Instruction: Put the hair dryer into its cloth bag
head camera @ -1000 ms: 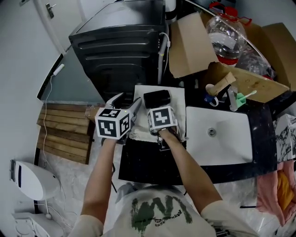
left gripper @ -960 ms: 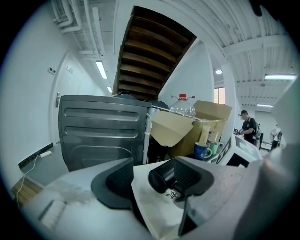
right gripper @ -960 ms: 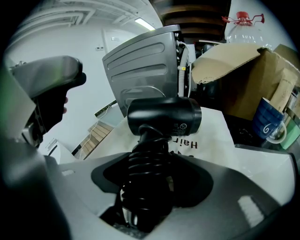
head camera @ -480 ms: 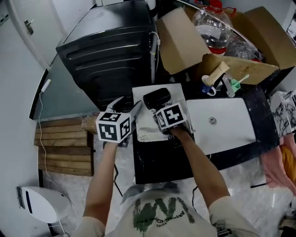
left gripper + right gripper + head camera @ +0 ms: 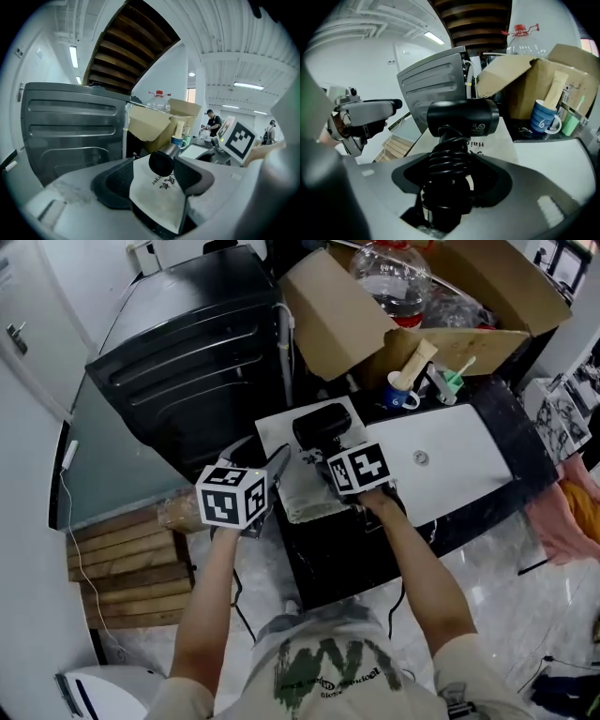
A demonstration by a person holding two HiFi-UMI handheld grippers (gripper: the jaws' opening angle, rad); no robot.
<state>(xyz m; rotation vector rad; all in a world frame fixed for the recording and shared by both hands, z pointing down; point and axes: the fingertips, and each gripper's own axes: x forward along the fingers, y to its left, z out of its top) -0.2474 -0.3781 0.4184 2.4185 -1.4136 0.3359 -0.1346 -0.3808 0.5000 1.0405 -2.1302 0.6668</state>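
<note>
Pinching the edge of the white cloth bag with your left gripper, you are holding its mouth up, I judge, so the hair dryer can slide in; your right gripper is clamping the dryer's handle, where the cord is coiled; the dryer is sitting over the bag, not yet inside. The head view is hiding both pairs of jaws under the marker cubes; only the left gripper view is showing the dryer's round end just beyond the pinched cloth; only the right gripper view is showing the coiled cord.
</note>
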